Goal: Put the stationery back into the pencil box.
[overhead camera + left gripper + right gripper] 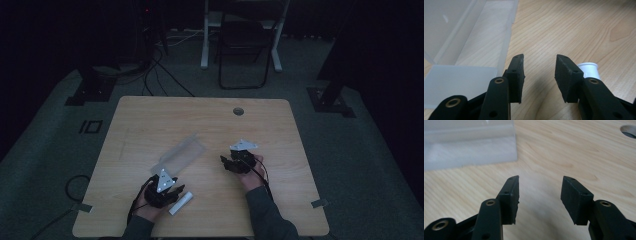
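Both claws stand released with nothing between their jaws, so the work looks to be at a let-go point; the left claw [172, 191] hangs low over the pale wooden desk [150, 120], between the long translucent frosted plastic box [181, 154] on one side and the small white plastic cylinder [180, 202] just beside it on the other; the right claw [226, 163] hovers over bare wood, well apart from both. The next move, as I judge it, calls for one claw to line up on the cylinder or the box's edge and close squarely. The high view is dim, so the box's open end is hard to read; in the left gripper view the cylinder [589, 70] is half hidden behind a jaw, and the box [461, 45] is cut off at the frame.
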